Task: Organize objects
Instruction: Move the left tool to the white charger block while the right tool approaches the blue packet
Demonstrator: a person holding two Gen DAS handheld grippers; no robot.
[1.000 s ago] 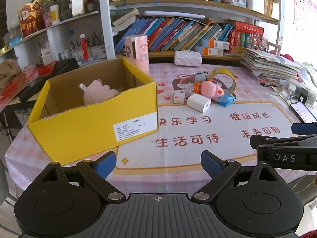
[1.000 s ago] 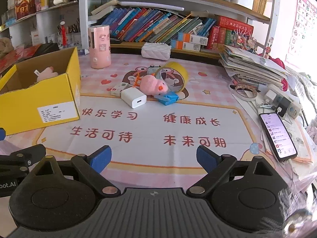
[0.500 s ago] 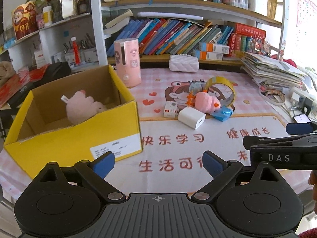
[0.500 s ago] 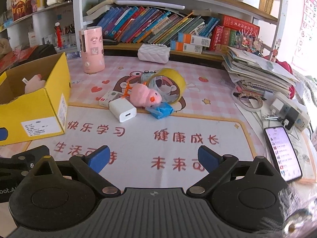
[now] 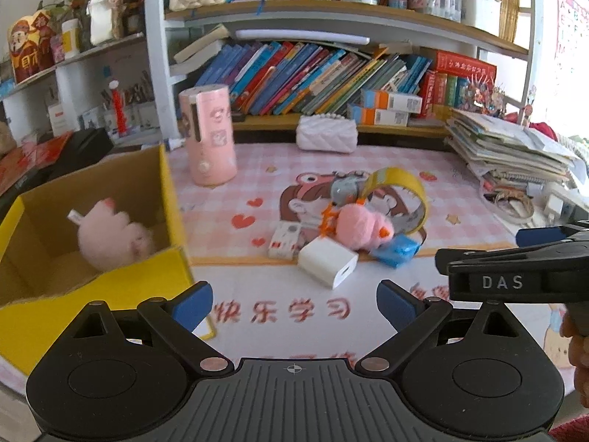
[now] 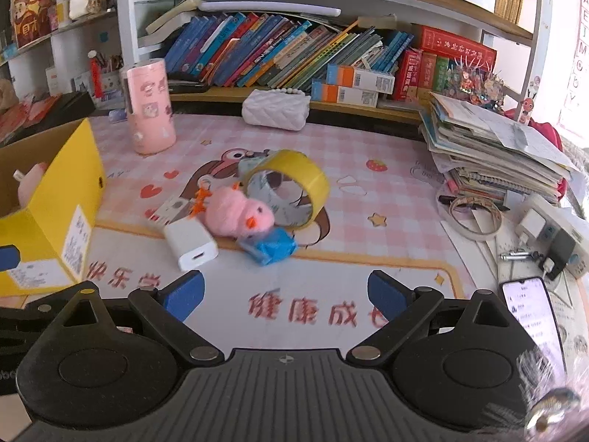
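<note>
A yellow cardboard box (image 5: 173, 199) (image 6: 59, 199) stands at the left with a pink plush toy (image 5: 114, 235) inside. In the middle of the mat lies a heap: a pink plush chick (image 5: 362, 226) (image 6: 239, 213), a white charger cube (image 5: 327, 261) (image 6: 191, 245), a yellow tape roll (image 5: 401, 188) (image 6: 294, 180), a blue packet (image 5: 395, 250) (image 6: 268, 248) and a small white-and-red box (image 5: 285, 237). My left gripper (image 5: 294, 300) is open and empty, just short of the charger. My right gripper (image 6: 285, 293) is open and empty, in front of the blue packet.
A pink cylinder (image 5: 208, 134) and a white quilted pouch (image 5: 325, 132) stand at the back before a bookshelf (image 5: 331, 73). A paper stack (image 6: 493, 147), a tape ring (image 6: 475, 217), a power strip (image 6: 552, 228) and a phone (image 6: 533, 316) crowd the right side.
Both grippers have moved forward toward the heap of objects; the box has slid to the left of both views. Both stay open and empty.
</note>
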